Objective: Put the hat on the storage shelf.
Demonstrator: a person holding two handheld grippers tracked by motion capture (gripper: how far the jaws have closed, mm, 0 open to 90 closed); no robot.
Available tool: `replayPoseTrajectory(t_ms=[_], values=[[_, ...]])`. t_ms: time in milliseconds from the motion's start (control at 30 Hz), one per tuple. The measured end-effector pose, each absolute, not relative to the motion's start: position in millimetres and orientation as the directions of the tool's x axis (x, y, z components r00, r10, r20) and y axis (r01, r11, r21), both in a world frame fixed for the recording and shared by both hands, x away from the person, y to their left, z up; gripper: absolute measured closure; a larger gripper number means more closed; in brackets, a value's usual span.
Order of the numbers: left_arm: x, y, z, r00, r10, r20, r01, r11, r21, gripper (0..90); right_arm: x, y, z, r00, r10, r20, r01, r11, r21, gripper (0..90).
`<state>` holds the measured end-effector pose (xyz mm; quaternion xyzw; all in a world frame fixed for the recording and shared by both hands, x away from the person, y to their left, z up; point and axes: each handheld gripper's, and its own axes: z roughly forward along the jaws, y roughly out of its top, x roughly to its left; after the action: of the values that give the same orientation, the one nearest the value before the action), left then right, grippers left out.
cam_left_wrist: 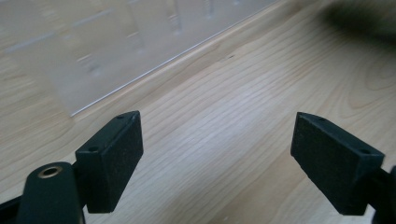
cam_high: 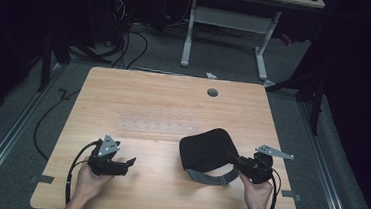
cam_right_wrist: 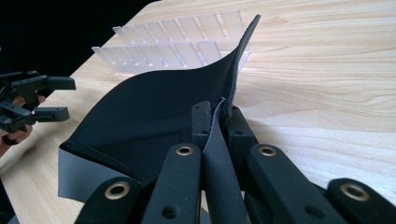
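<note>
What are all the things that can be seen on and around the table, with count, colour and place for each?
black fabric piece: one, black with a grey band along its near edge, right half of the table, one edge lifted
clear plastic rack: one, transparent with rows of slots, flat at the table's middle
table: one, light wood, a grey round cap near its far edge
white desk frame: one, white legs, on the floor beyond the table
cables: several, black, on the grey floor at far left
left gripper: one, black, near left of the table, jaws open, nothing between them
right gripper: one, black, near right, shut on the fabric's edge
</note>
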<state>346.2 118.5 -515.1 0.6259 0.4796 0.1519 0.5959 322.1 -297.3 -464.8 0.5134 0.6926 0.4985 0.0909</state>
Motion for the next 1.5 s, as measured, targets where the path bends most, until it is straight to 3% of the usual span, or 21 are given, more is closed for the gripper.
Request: replayPoseTrajectory(t_ms=[600, 1500], values=[[323.6, 63.8, -497.7, 0.658, 0.685, -0.313, 0.377, 0.060, 0.924, 18.6, 329.9, -267.1, -455.9, -0.521, 0.765, 0.378, 0.616, 0.031, 0.787, 86.0], [319.8, 42.4, -488.9, 0.722, 0.651, -0.234, 0.308, 0.000, 0.951, 22.3, 338.5, -239.0, -455.7, -0.561, 0.730, 0.391, 0.654, 0.102, 0.750, 85.7]])
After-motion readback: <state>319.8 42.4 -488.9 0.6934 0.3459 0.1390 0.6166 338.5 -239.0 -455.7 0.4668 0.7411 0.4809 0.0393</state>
